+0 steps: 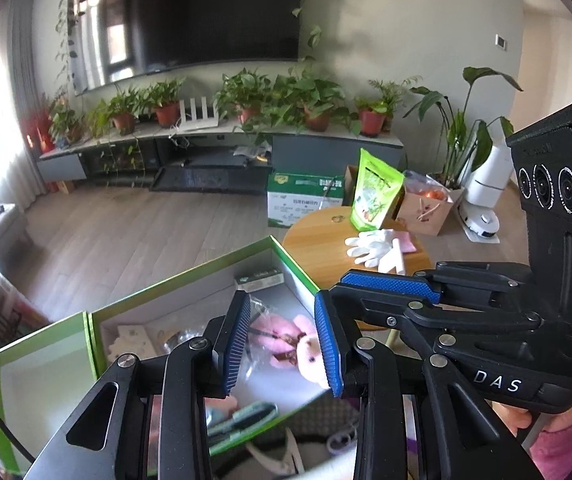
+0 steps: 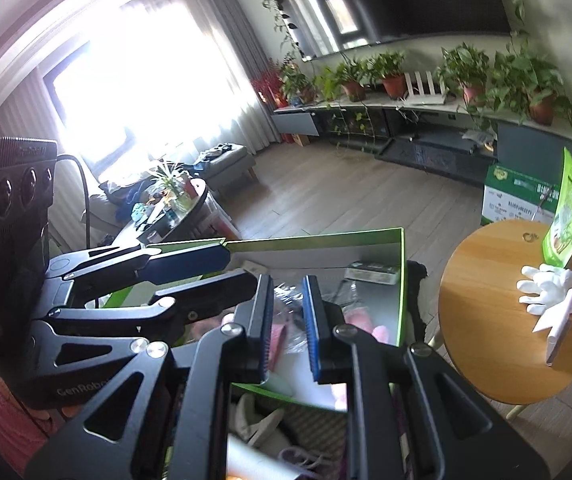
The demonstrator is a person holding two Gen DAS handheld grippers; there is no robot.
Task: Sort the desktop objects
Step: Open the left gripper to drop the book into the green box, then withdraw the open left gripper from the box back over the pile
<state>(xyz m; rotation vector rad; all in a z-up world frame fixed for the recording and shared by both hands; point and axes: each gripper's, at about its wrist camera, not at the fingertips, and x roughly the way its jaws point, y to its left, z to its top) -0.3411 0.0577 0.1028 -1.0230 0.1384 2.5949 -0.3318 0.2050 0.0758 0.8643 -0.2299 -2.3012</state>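
Note:
My left gripper hangs above an open green box, jaws a little apart with nothing between the blue pads. Through the gap I see a pink plush toy in a clear bag, lying in the box. A small green-and-white carton and some pale cards also lie inside. My right gripper is close beside it over the same box, with a narrow empty gap and the bagged plush below. From each wrist view I can see the other gripper's fingers.
To the right is a round wooden table with white gloves, a green pouch and a pink cloth. Loose items lie in front of the box. A cluttered side table stands at the left.

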